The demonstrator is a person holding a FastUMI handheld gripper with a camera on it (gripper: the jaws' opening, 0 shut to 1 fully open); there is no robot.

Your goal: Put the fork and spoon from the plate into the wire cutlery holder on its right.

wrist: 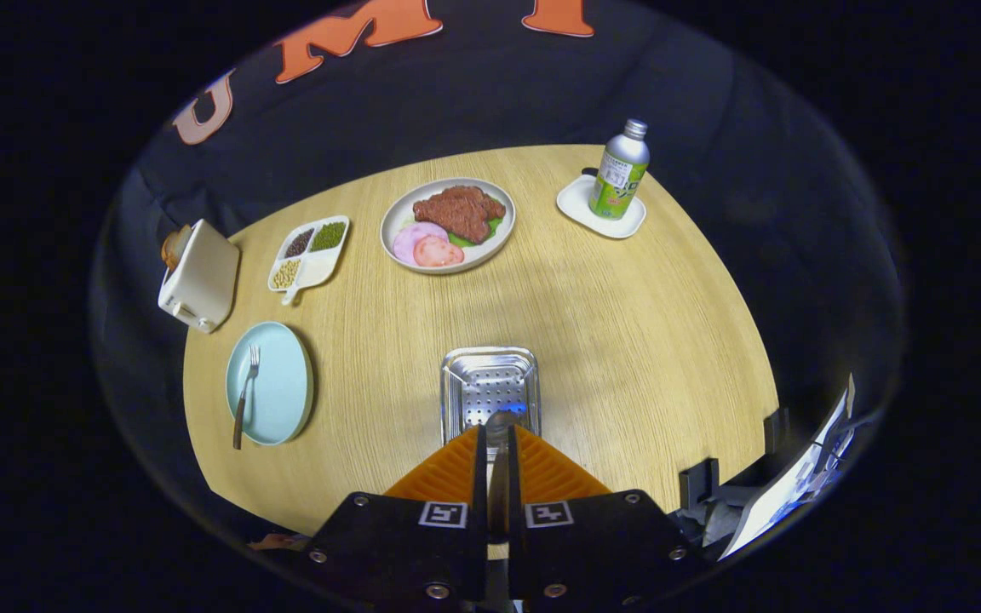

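Gripper (497, 443) low centre, fingers nearly closed on a thin metal piece, probably the spoon (499, 426), its bowl poking out over the holder (490, 387) just ahead. Left of that, the blue plate (282, 392) with the fork (245, 393) lying on it, handle over the near rim. Further up: toaster (199, 277) at far left, divided dish (309, 251), food plate (448, 224), and a bottle (620, 170) on a white tray (580, 204) upper right.

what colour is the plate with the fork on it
Pale blue plate, seen in the gripper view; the fork lies on it. The claw is shut on a spoon.
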